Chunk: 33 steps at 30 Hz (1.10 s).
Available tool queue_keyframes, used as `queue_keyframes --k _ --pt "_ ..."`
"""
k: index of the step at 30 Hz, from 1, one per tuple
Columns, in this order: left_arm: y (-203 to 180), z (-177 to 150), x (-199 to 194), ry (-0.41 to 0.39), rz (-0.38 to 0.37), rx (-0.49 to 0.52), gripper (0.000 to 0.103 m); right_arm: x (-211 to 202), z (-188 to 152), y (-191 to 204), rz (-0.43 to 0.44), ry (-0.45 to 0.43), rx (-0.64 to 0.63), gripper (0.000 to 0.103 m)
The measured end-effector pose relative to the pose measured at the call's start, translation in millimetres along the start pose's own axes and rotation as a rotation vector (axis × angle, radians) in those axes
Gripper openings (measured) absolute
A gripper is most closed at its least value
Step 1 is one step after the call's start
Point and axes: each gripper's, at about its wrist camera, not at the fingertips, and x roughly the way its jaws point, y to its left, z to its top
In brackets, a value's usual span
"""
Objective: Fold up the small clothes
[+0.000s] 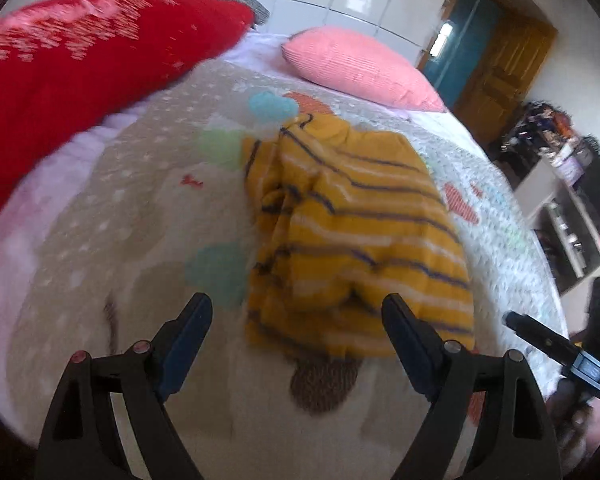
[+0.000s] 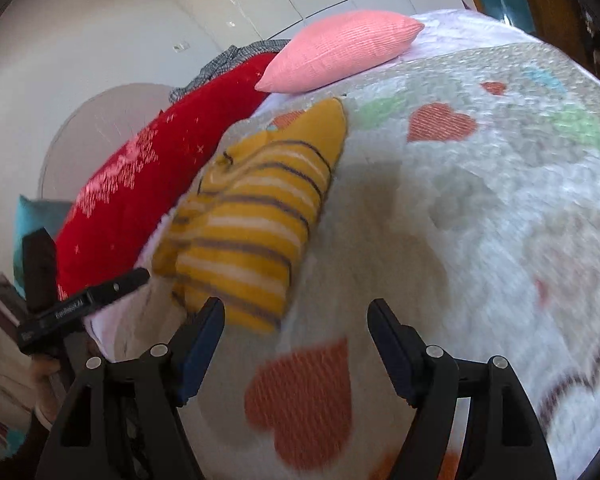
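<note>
A small yellow garment with dark and white stripes (image 1: pixel 352 232) lies folded and bunched on the patterned bedspread (image 1: pixel 120 208). It also shows in the right wrist view (image 2: pixel 256 220). My left gripper (image 1: pixel 298 316) is open and empty, just above the garment's near edge. My right gripper (image 2: pixel 296 320) is open and empty, over the bedspread (image 2: pixel 480 220) beside the garment's near right corner. The right gripper's body shows at the right edge of the left wrist view (image 1: pixel 556 344), and the left gripper's body shows at the left of the right wrist view (image 2: pixel 72 300).
A red blanket (image 1: pixel 80 64) is heaped along the left of the bed. A pink pillow (image 1: pixel 360 64) lies at the head. A wooden door (image 1: pixel 504 68) and cluttered shelves (image 1: pixel 560 184) stand to the right. A white wall (image 2: pixel 100 20) is behind the bed.
</note>
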Motion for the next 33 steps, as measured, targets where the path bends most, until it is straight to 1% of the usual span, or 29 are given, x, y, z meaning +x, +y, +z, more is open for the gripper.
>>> queue_keyframes --k 1,3,4,6,7,8,9,10,11,12,13,14,15,16,17,18,19,20,21,22,25,26,27,28,29,30,31,33 --pt "2.8 8.3 8.7 0.015 -0.032 -0.005 0.086 10.8 10.0 -2.3 0.017 0.000 0.017 0.080" --pt "5.3 22.7 22.9 0.026 -0.072 -0.012 0.087 33.6 28.2 -8.2 0.062 0.017 0.062 0.080" --pt "5.2 31.0 33.1 0.036 -0.095 0.006 0.090 47.2 37.6 -12.1 0.081 0.028 0.090 0.080" --pt "5.4 42.3 48.2 0.053 -0.089 0.035 0.090 71.7 54.9 -18.0 0.110 0.050 0.128 0.080" --pt "9.0 48.6 57.9 0.060 -0.076 0.038 0.091 87.3 65.6 -20.7 0.121 0.065 0.141 0.080" --pt "13.2 53.4 67.1 0.076 -0.080 0.031 0.091 96.0 72.2 -21.0 0.126 0.072 0.143 0.080" --pt "19.4 57.8 77.2 0.102 -0.100 0.016 0.092 105.9 79.0 -21.4 0.137 0.077 0.144 0.080" --pt "25.8 60.0 88.6 0.133 -0.137 -0.012 0.094 118.5 86.8 -21.6 0.162 0.087 0.151 0.080" --pt "30.9 60.9 97.7 0.163 -0.179 -0.042 0.095 128.0 92.3 -22.2 0.187 0.101 0.161 0.080" --pt "33.7 59.6 105.9 0.192 -0.230 -0.072 0.097 141.7 97.1 -23.2 0.209 0.126 0.180 0.083" --pt "34.7 58.5 110.7 0.201 -0.261 -0.086 0.098 149.7 99.4 -24.1 0.213 0.136 0.191 0.083" --pt "32.0 57.4 111.5 0.195 -0.266 -0.080 0.098 156.8 101.8 -24.3 0.218 0.136 0.199 0.082" --pt "27.4 56.3 111.4 0.199 -0.294 -0.071 0.096 159.8 103.1 -23.2 0.225 0.136 0.203 0.077" --pt "21.7 54.0 111.9 0.216 -0.348 -0.078 0.085 162.4 105.4 -22.8 0.235 0.142 0.213 0.067" --pt "14.9 51.9 111.5 0.226 -0.366 -0.085 0.080 162.0 107.0 -23.8 0.257 0.146 0.226 0.060" --pt "9.2 51.6 110.0 0.219 -0.351 -0.077 0.076 159.2 108.5 -25.3 0.282 0.145 0.235 0.046" --pt "0.9 51.4 106.7 0.205 -0.336 -0.060 0.069 153.5 109.9 -27.1 0.298 0.137 0.241 0.039" --pt "-6.7 52.2 103.9 0.201 -0.346 -0.057 0.065 145.4 110.6 -28.1 0.312 0.127 0.244 0.038" --pt "-14.0 53.4 101.2 0.202 -0.371 -0.061 0.056 136.3 112.2 -28.6 0.318 0.111 0.242 0.037" --pt "-23.3 55.2 99.2 0.204 -0.401 -0.060 0.052 123.0 114.7 -28.7 0.311 0.083 0.230 0.037" --pt "-56.1 58.0 96.6 0.192 -0.468 -0.038 0.051 77.7 122.2 -35.4 0.280 -0.011 0.193 0.037" --pt "-64.7 58.0 99.2 0.193 -0.478 -0.046 0.051 64.1 123.8 -38.9 0.249 -0.033 0.175 0.037" --pt "-71.3 57.2 105.4 0.204 -0.465 -0.052 0.051 53.5 124.9 -43.1 0.209 -0.048 0.156 0.040" --pt "-78.2 55.0 113.8 0.225 -0.413 -0.039 0.049 45.7 124.7 -48.6 0.150 -0.054 0.142 0.045" --pt "-83.8 51.1 122.8 0.245 -0.326 -0.017 0.045 41.9 122.5 -55.3 0.082 -0.039 0.139 0.047" --pt "-85.9 47.4 128.3 0.259 -0.279 -0.009 0.039 40.2 119.8 -60.0 0.035 -0.020 0.141 0.048" --pt "-84.9 43.1 130.7 0.261 -0.276 -0.022 0.040 36.5 114.6 -66.4 -0.006 0.000 0.146 0.048" --pt "-77.9 37.7 125.6 0.246 -0.290 -0.064 0.039 20.3 103.0 -70.3 -0.025 -0.035 0.140 0.048"
